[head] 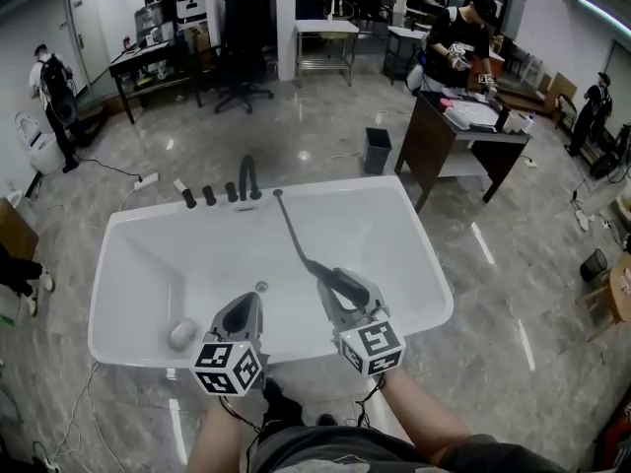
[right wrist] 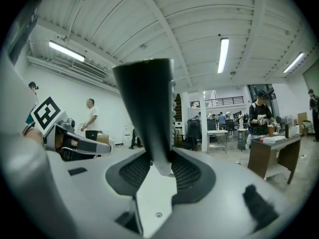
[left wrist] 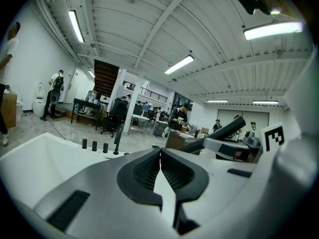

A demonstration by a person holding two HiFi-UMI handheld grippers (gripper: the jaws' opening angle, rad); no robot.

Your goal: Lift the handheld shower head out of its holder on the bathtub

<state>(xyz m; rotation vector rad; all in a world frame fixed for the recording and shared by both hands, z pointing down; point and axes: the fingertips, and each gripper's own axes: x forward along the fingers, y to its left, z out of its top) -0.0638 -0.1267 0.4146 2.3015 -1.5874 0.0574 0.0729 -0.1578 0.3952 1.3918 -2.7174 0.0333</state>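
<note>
Right gripper view: right claw (right wrist: 160,167) clamped on dark shower head (right wrist: 147,108), handle standing up between pads. Left claw (left wrist: 160,158) jaws together, nothing in them, just beside right claw. Head view: hose (head: 293,230) runs ahead from right claw to far rim of bathtub (head: 434,264), near faucet (head: 248,177). Judgement: shower head looks clear of holder, over near tub edge; lift essentially done, nothing left but holding it.

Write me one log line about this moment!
left gripper: shut, empty | right gripper: shut on dark grey handheld shower head | dark hose: runs to rim of white bathtub
</note>
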